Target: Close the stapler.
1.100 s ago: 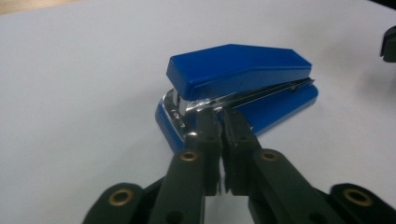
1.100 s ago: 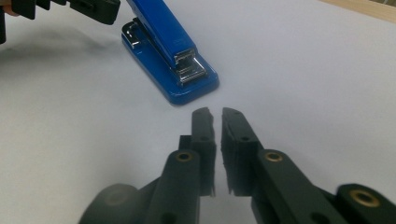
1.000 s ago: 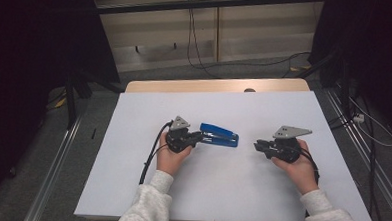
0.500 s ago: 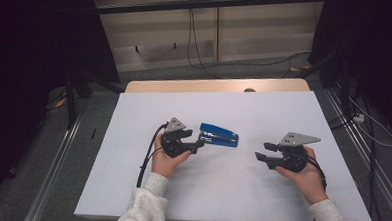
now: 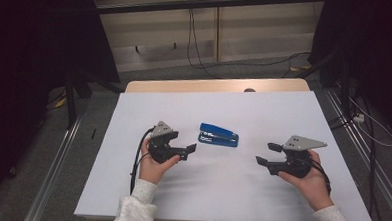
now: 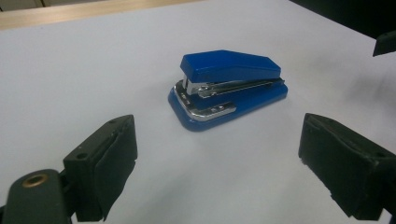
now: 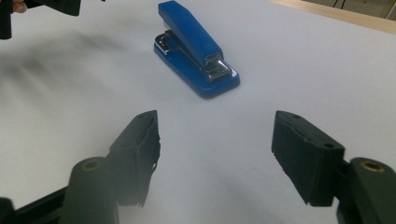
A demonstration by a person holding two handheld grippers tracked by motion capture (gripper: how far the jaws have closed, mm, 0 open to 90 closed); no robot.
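A blue stapler (image 5: 218, 135) with a silver metal mouth lies flat on the white table top (image 5: 220, 191), between the two hands. My left gripper (image 5: 188, 149) sits just left of it, jaws pointing at it. In the left gripper view the stapler (image 6: 229, 86) lies ahead of the left gripper (image 6: 217, 140), apart from it. My right gripper (image 5: 265, 154) is further off to the right. In the right gripper view the stapler (image 7: 196, 49) lies well beyond the right gripper (image 7: 217, 140). Both pairs of jaws have just been opening, with nothing between them.
A wooden strip (image 5: 210, 86) edges the table at the back. Metal rails (image 5: 55, 184) run along both sides, with cables on the floor (image 5: 197, 45) behind. White surface surrounds the stapler on all sides.
Both grippers went from nearly shut to open. The left hand drew back left and nearer, away from the stapler's end. The right hand slid right and nearer. The stapler stayed put.
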